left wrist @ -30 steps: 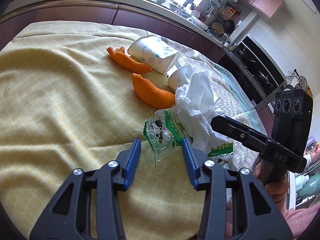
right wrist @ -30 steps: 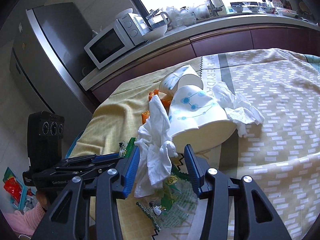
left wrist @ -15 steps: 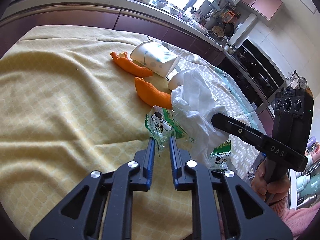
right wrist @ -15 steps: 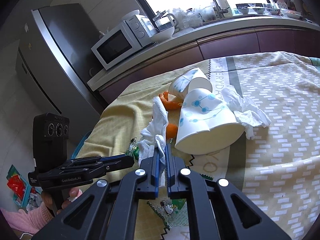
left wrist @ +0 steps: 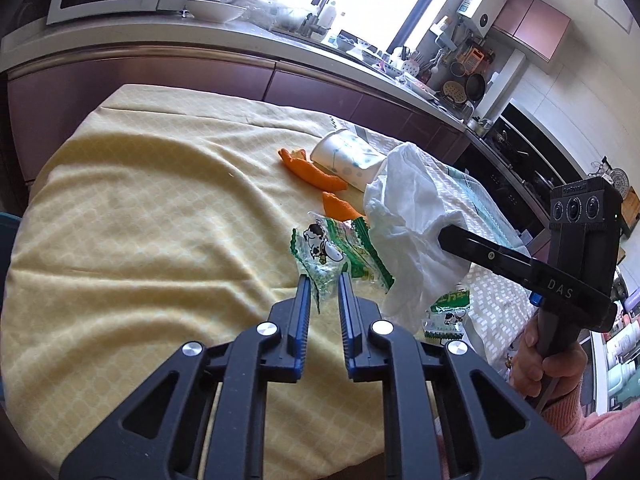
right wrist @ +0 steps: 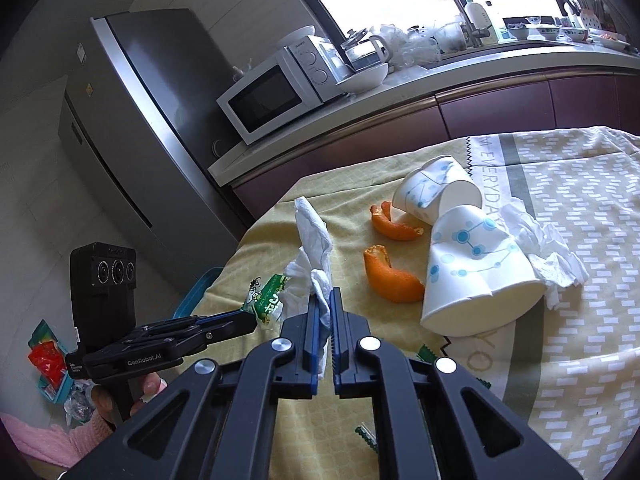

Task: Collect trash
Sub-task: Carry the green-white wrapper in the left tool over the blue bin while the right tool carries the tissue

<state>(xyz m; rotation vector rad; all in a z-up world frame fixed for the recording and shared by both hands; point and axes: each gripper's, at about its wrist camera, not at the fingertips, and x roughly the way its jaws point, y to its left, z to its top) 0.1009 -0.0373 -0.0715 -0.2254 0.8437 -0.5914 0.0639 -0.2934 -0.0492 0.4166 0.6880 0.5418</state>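
Clearly the left gripper (left wrist: 323, 286), low and centre in the left wrist view, has its blue pads pinched on the clear tail of a green-and-white snack wrapper (left wrist: 334, 252) printed with a cartoon cow; the jaws stand narrow, with only the thin plastic between them. That wrapper hangs above the yellow tablecloth (left wrist: 140, 220). To its right in the same view the right gripper (left wrist: 442, 236) comes in from the right edge, its tip buried in a crumpled white tissue (left wrist: 408, 220), and a hand (left wrist: 548, 364) in a pink sleeve grips its handle at lower right. A second cow-print wrapper (left wrist: 450, 312) lies on the cloth below the tissue.

From the right wrist view, the right gripper (right wrist: 325, 300) at lower centre is clamped nearly closed on that tissue (right wrist: 314, 248), which stands up above the pads. Toward the left of the frame the left gripper (right wrist: 250, 320) holds the green wrapper (right wrist: 266, 296) at its tip.

Farther up the cloth lie two pieces of orange peel (right wrist: 394, 274), one near the middle and one above it. Right of them are two tipped paper cups with blue dots (right wrist: 472, 264), the smaller one behind touching the larger. Another crumpled tissue (right wrist: 544, 248) sits against the larger cup's right side. A microwave (right wrist: 280, 92) stands on the counter at upper centre.
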